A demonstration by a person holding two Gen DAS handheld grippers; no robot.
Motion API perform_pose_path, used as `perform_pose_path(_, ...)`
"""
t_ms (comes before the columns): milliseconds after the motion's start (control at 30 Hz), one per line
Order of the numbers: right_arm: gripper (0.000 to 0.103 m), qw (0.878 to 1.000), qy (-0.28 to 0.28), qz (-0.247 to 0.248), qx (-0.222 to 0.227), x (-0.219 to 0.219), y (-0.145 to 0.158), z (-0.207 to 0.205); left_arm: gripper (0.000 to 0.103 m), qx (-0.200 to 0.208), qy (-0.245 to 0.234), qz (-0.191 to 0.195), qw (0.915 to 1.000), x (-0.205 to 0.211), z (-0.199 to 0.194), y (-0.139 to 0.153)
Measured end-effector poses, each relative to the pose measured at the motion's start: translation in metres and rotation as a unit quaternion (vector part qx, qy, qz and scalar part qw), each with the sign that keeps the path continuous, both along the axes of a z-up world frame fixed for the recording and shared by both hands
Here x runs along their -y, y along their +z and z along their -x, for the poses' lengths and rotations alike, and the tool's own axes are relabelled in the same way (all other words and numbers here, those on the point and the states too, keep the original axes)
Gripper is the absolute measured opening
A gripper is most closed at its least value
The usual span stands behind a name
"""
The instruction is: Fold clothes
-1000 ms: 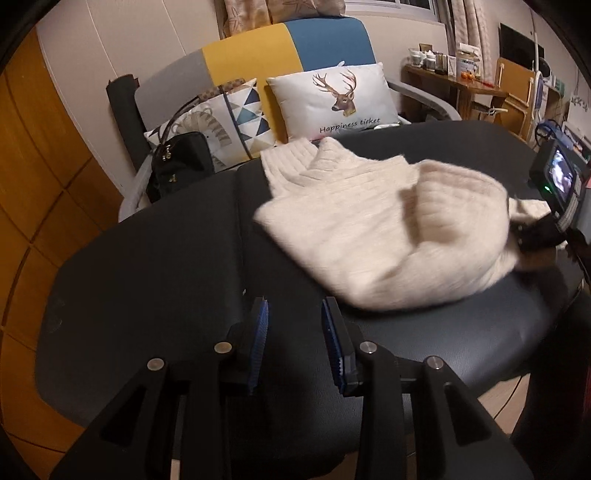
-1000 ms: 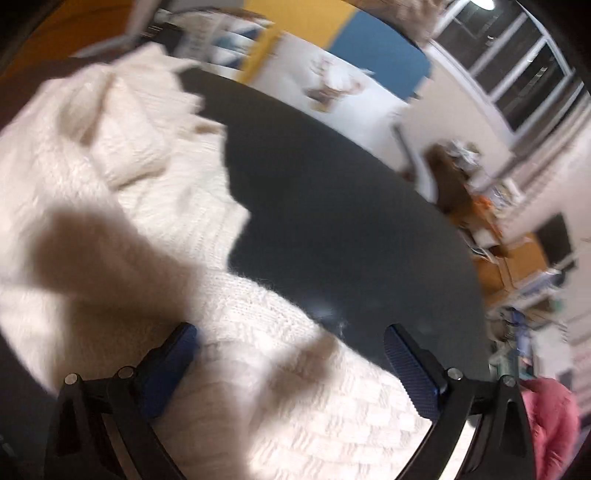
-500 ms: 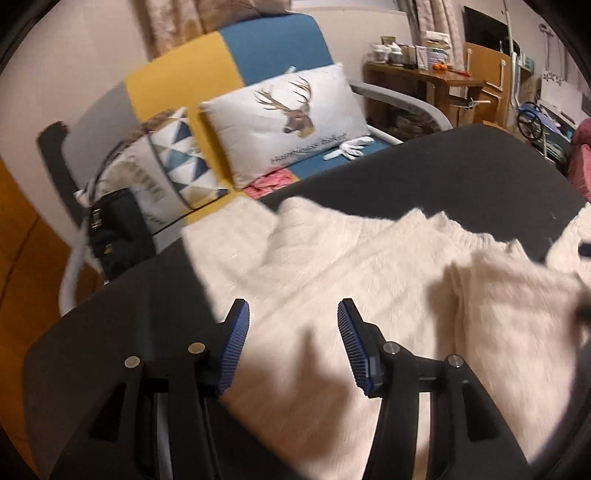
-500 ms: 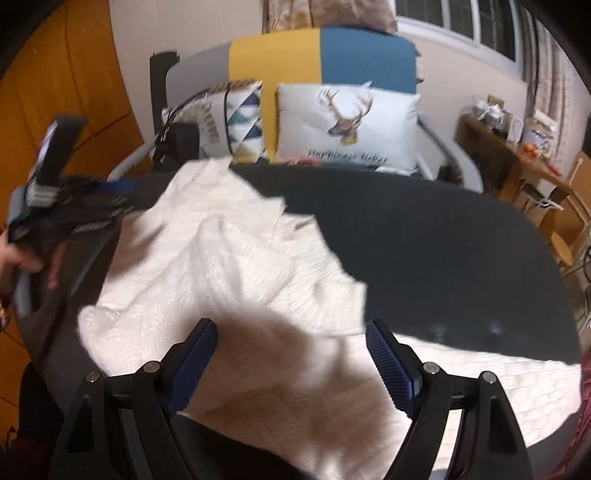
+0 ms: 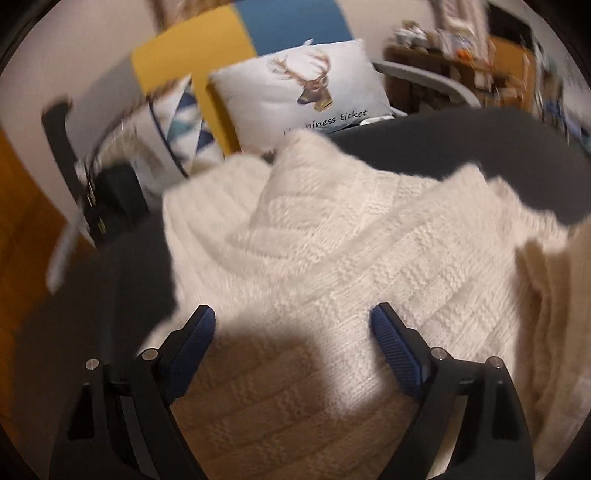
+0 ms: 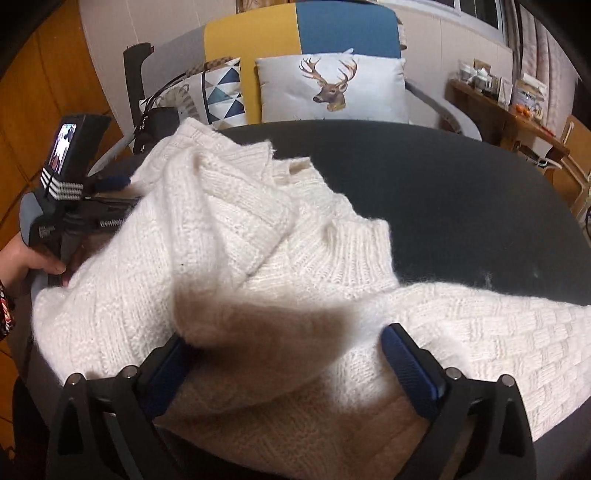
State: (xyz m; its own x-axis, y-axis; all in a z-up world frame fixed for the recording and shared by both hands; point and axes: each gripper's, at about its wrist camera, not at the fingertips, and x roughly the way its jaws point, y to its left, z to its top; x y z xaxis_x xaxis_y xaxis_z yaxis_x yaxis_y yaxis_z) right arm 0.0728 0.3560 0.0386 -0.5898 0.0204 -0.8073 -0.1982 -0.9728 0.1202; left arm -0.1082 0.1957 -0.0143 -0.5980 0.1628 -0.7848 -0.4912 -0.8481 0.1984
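My left gripper [image 5: 291, 332] hangs over the cream, chunky-knit sweater [image 5: 351, 251], its blue-padded jaws having just been spreading and now standing wide apart. Knit lies below the gap between them, but neither pad presses on it. This view is smeared, so finer detail of the knit is hard to read.

My right gripper [image 6: 284, 350] has been opening too, its jaws set far apart. A rumpled fold of the sweater [image 6: 240, 258] bulges up between them and brushes the left pad; whether it is truly touching, I cannot tell. Nothing is clamped.

The sweater lies heaped on the dark, round-edged table [image 6: 461, 192], filling its near and left parts, with a ribbed cuff [image 6: 354, 251] turned up near the middle and a basket-weave panel running off to the right. The far right of the table is bare.

At the left edge of the right view I see my left hand [image 6: 33, 258] gripping the handle of the left gripper, its small screen lit.

Beyond the table stands a yellow-and-blue sofa [image 6: 295, 33] with a white deer-print cushion [image 6: 332, 88], a triangle-patterned cushion [image 6: 221, 92] and a black handbag [image 5: 110, 206] to its left.
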Motion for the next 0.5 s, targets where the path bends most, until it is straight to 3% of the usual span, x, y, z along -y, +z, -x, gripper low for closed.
perform_pose_path(67, 0.102, 1.000, -0.001, -0.001, -0.002, 0.000, -0.002, 0.001, 0.088, 0.023, 0.004, -0.022, 0.9995, 0.007, 0.004, -0.002)
perform_pose_path(167, 0.102, 1.000, -0.002, 0.000, 0.002, -0.001, -0.003, 0.002, 0.080, 0.022, -0.015, -0.009, 0.9996, 0.003, -0.002, 0.000)
perform_pose_path(200, 0.102, 1.000, -0.003, 0.000, 0.004, -0.002, -0.003, 0.002, 0.067, 0.019, -0.026, -0.005, 0.9995, -0.001, -0.008, 0.002)
perform_pose_path(233, 0.102, 1.000, -0.004, 0.000, 0.006, -0.002, -0.003, 0.002, 0.049, 0.013, -0.044, 0.002, 0.9989, -0.007, -0.016, 0.004)
perform_pose_path(333, 0.102, 1.000, -0.007, -0.001, 0.004, -0.003, -0.002, -0.001, 0.019, -0.016, -0.081, 0.041, 0.9958, -0.023, -0.036, 0.006)
perform_pose_path(400, 0.102, 1.000, -0.011, -0.001, -0.001, -0.004, -0.003, -0.003, 0.016, -0.024, -0.086, 0.052, 0.9946, -0.025, -0.043, 0.007)
perform_pose_path(500, 0.102, 1.000, -0.021, 0.005, -0.001, -0.008, -0.004, -0.006, 0.014, 0.007, -0.069, 0.013, 0.9975, -0.007, -0.041, 0.013)
